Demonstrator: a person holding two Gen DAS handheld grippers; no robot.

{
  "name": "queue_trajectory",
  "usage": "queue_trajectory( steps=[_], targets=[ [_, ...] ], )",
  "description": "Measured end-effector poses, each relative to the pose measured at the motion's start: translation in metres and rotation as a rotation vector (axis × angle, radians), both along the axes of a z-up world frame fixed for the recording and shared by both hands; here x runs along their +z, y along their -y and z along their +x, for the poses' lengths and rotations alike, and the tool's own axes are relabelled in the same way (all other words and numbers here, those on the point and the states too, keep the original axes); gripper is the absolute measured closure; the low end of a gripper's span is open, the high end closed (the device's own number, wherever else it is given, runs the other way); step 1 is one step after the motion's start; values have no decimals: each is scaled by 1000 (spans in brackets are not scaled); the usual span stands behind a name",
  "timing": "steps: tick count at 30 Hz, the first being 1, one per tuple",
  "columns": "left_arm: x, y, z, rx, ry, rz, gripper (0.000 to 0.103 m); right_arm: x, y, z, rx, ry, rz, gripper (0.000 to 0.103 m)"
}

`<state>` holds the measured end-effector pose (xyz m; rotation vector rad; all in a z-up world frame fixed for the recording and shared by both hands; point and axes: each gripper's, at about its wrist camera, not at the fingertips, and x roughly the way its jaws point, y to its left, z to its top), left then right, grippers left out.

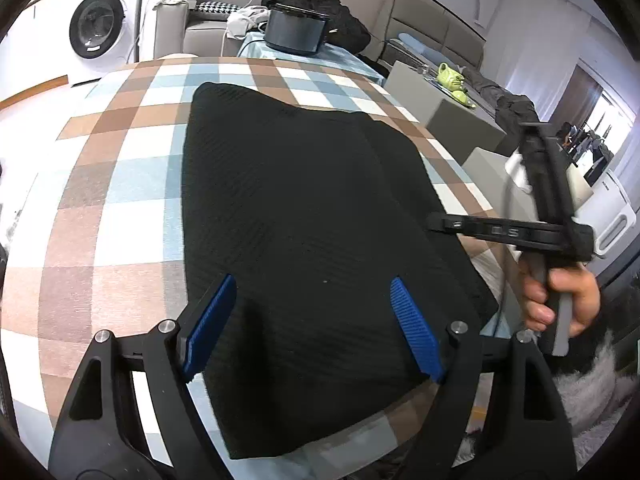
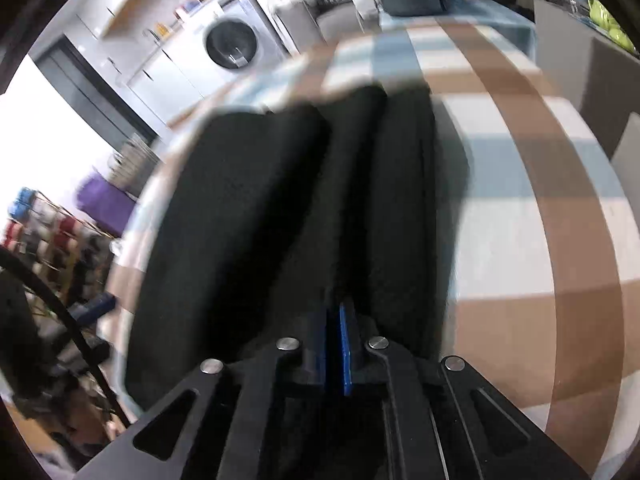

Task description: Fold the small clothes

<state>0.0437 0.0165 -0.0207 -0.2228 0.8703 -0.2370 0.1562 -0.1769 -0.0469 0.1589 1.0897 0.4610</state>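
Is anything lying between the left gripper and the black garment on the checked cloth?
Nothing visible. The left gripper hangs open directly over the black garment's near end, with only air between. The right gripper sits off at the garment's right edge.

Between the wide-apart jaws of the left gripper (image 1: 312,328) lies a black garment (image 1: 304,216) of matt, finely ribbed knit cloth. The jaws' blue pads (image 1: 416,332) look like ridged plastic or rubber, the arms behind them matt black plastic with bright metal pins. Beyond the jaws, the surface (image 1: 120,184) wears a smooth checked cloth, brown, blue and white. The right gripper (image 2: 334,316) has the same blue pads, nipping black cloth.
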Motion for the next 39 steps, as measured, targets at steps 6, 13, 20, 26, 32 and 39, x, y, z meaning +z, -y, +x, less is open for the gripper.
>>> queue_trajectory(
  steps=[6,13,20,26,32,39],
  targets=[
    [-7,-24,8,58,-10,-9,25,32,10,-20,-8,111,86,71],
    [-14,-43,22,127,-23,-32,25,-5,-31,6,29,-58,190,70],
    [-15,-57,25,157,-23,-32,25,45,-13,-7,10,110,215,103],
    [-23,-54,33,153,-47,-16,25,18,15,-5,-21,-35,300,98],
    [-29,-53,36,158,-63,-28,25,4,-22,-14,76,-96,367,78],
    [-27,-51,35,185,-47,35,25,14,-36,-17,85,38,261,96]
  ],
)
